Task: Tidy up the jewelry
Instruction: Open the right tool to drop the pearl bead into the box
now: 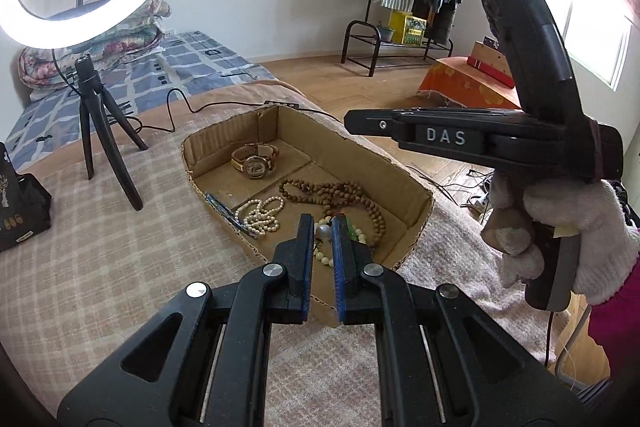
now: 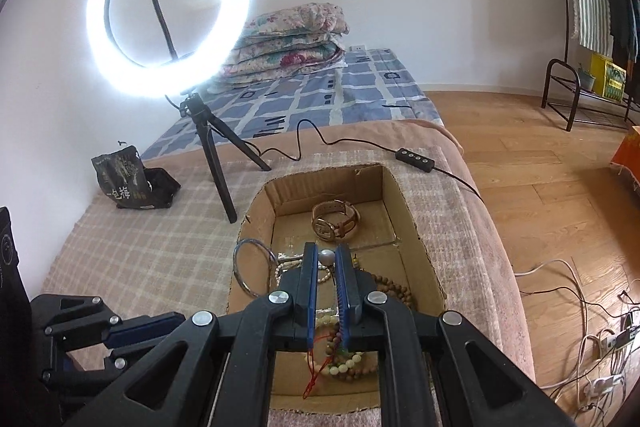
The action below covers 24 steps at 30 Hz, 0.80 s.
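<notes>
Left gripper (image 1: 321, 223) and right gripper (image 2: 328, 253) both hover over near end of cardboard box (image 1: 416, 227) on the blanket-covered bed (image 1: 120, 247); fingers on each nearly shut w/ only a slim gap, nothing held. Right one gripped by a white-gloved hand (image 1: 560, 239). Inside box, near end: cream bead bracelet (image 2: 348, 363) w/ red cord, big pearl (image 2: 327, 258), white pearl strand (image 1: 260, 215) in a heap, brown wood bead necklace (image 1: 340, 193) looped loosely, thin metal bangle (image 2: 252, 269) at left wall. Far compartment: wristwatch (image 1: 256, 161), tan strap. Beyond: lit ring light (image 2: 168, 15) on tripod.
</notes>
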Tool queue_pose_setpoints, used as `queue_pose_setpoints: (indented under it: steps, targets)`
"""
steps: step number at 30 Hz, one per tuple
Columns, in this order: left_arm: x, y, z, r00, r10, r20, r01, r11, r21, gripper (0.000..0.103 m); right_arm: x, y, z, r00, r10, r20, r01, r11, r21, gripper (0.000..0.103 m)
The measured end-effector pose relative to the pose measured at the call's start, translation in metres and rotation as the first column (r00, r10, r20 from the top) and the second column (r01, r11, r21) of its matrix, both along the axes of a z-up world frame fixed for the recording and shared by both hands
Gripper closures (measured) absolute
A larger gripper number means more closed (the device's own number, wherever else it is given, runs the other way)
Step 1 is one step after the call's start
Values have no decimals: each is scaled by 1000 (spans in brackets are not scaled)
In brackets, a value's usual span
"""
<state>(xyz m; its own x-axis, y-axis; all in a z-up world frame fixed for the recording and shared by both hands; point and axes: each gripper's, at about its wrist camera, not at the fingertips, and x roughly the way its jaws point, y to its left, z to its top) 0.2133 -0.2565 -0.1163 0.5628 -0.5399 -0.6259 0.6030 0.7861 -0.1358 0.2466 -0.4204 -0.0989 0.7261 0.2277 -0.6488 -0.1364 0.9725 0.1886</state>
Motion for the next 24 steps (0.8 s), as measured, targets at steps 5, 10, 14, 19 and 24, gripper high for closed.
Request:
queue_pose_setpoints:
  steps: [5, 10, 14, 19, 24]
  targets:
    - [5, -8, -5, 1000, 7, -8, -7, 1000, 3, 96, 17, -3, -7, 1000, -13, -13, 13, 1000, -2, 97]
    - [9, -12, -8, 1000, 25, -7, -24, 1000, 11, 96, 30, -2, -15, 999, -28, -21, 28, 999, -16, 96]
    - [13, -13, -11, 999, 40, -12, -40, 999, 10, 96, 35, 2, -21, 999, -25, -32, 24, 999, -25, 96]
    - [15, -12, -13, 999, 46, -14, -46, 999, 15, 96, 38, 6, -25, 999, -24, -39, 23, 999, -32, 90]
    - [17, -10, -12, 999, 53, -6, -53, 998, 18, 95, 37, 7, -23, 999, -39, -26, 38, 999, -33, 72]
